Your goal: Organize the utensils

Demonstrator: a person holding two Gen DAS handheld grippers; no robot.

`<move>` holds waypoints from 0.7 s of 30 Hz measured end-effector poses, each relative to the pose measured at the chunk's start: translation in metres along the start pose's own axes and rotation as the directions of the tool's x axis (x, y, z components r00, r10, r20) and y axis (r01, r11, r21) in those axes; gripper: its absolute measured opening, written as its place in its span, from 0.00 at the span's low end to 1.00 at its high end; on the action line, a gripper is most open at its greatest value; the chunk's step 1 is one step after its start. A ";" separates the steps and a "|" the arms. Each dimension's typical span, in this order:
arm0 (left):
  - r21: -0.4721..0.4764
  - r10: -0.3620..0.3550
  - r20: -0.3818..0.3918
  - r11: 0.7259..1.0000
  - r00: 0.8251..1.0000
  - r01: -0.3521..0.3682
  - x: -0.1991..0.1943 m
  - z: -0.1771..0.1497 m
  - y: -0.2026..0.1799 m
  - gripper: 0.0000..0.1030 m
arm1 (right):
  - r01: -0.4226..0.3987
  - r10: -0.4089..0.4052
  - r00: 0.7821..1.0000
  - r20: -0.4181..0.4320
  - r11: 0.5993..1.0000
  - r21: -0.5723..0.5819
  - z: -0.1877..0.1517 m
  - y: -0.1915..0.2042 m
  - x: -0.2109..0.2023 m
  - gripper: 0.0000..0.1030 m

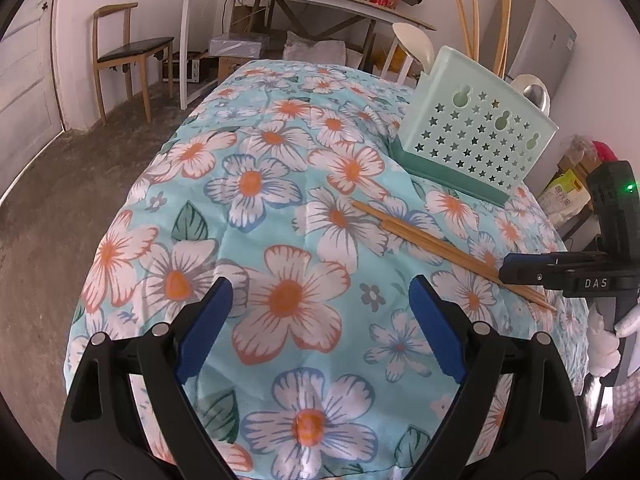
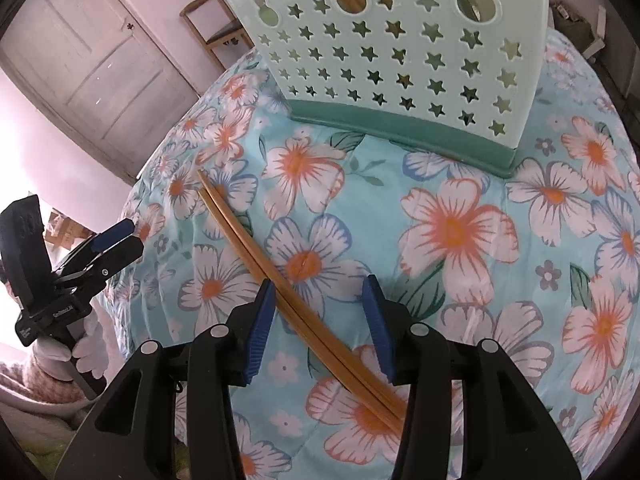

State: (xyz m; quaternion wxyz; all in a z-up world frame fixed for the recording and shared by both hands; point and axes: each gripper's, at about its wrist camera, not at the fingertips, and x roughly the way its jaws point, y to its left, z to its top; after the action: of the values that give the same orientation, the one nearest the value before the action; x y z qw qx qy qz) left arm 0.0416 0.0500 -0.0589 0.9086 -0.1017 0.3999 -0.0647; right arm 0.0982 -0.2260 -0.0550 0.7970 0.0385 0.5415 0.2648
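Lying loose on the flowered cloth [image 2: 460, 184] over the tabletop: a pair of wooden chopsticks [image 2: 280, 280], side by side, slanting away from the mint utensil holder [image 2: 400, 40] with star-shaped holes, which is standing upright on a darker green base further back. Already sitting in the holder: a pale ladle [image 1: 416, 44], a metal spoon [image 1: 534, 94] and some taller chopsticks [image 1: 472, 20], though which compartment each is occupying is hard to say.

Hovering low over the loose pair: the right gripper [image 2: 324, 320], half open, blue pads straddling the chopsticks, the left pad just beside them, possibly touching, the right pad apart; not clamping.

Hanging over bare cloth, near the front edge and apart from the chopsticks: the left gripper [image 1: 320, 320], spread wide, holding nothing.
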 end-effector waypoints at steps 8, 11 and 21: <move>-0.016 -0.013 -0.007 1.000 1.000 0.013 0.001 -0.002 0.005 0.83 | -0.026 0.026 0.998 -0.060 1.000 0.002 -0.005 0.012 0.000 0.44; -0.018 -0.017 -0.005 1.000 1.000 0.017 0.001 -0.003 0.006 0.83 | -0.036 0.036 0.997 -0.074 0.999 0.006 -0.008 0.019 0.003 0.44; -0.031 -0.019 -0.006 0.999 1.000 0.019 0.001 -0.005 0.010 0.83 | -0.099 0.102 0.990 -0.098 0.994 0.038 -0.021 0.032 0.000 0.44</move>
State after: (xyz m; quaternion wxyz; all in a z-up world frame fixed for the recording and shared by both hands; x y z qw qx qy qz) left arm 0.0391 0.0587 -0.0657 0.9051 -0.1191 0.4027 -0.0673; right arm 0.0679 -0.2027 -0.0526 0.7537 0.0654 0.5824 0.2974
